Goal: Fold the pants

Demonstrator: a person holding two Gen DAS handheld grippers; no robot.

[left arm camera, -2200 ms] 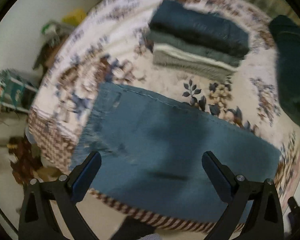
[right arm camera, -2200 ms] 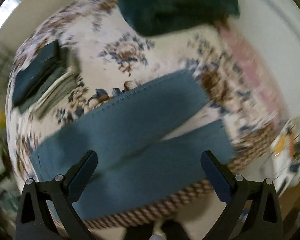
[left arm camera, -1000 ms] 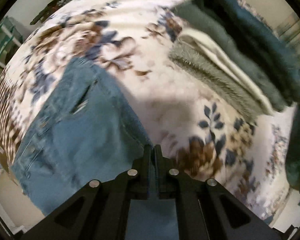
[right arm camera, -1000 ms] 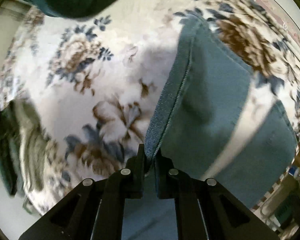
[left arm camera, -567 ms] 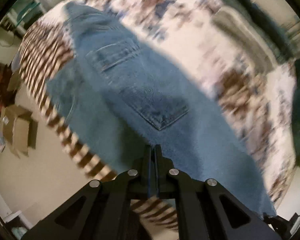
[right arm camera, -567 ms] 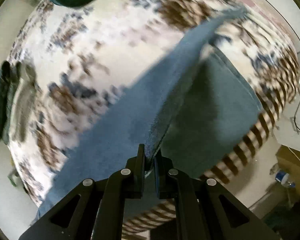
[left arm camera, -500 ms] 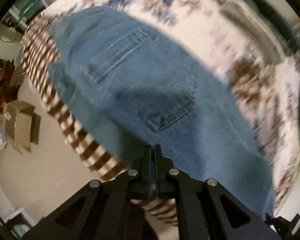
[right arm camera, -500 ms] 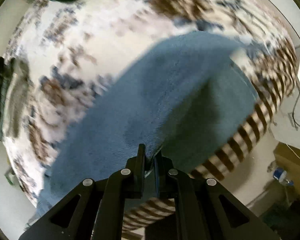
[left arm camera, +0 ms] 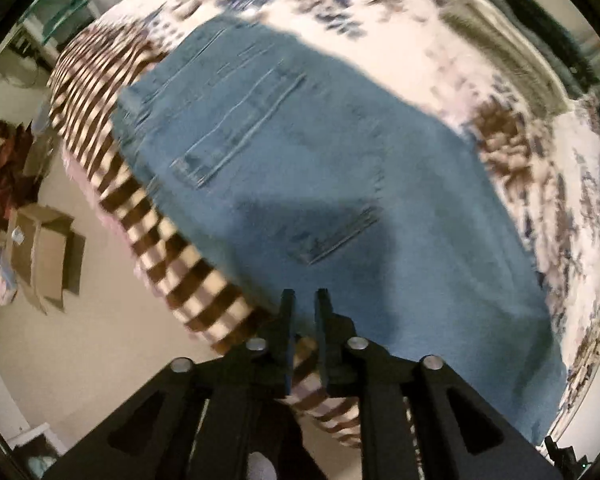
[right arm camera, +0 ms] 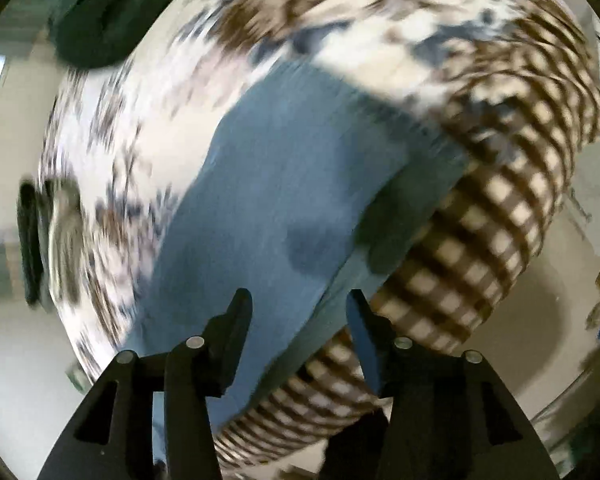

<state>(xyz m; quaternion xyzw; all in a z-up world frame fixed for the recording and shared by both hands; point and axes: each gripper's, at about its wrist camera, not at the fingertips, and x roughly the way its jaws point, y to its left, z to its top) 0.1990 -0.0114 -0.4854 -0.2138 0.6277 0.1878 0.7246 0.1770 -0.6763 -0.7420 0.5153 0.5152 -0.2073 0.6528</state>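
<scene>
The blue jeans lie folded lengthwise on the flowered bed cover, back pockets up, along the bed's near edge. They also show in the right wrist view, where the leg end hangs a little over the edge. My left gripper is above the near edge of the jeans, its fingers a narrow gap apart with nothing between them. My right gripper is open and empty just above the jeans' near edge.
A stack of folded clothes lies at the far side of the bed. A dark green garment lies at the bed's far end. The cover's checked border hangs over the edge. Cardboard boxes stand on the floor.
Both grippers carried the far edge of the jeans over to the near edge, folding one leg onto the other. Both have let go; the right has opened wide, the left only slightly.
</scene>
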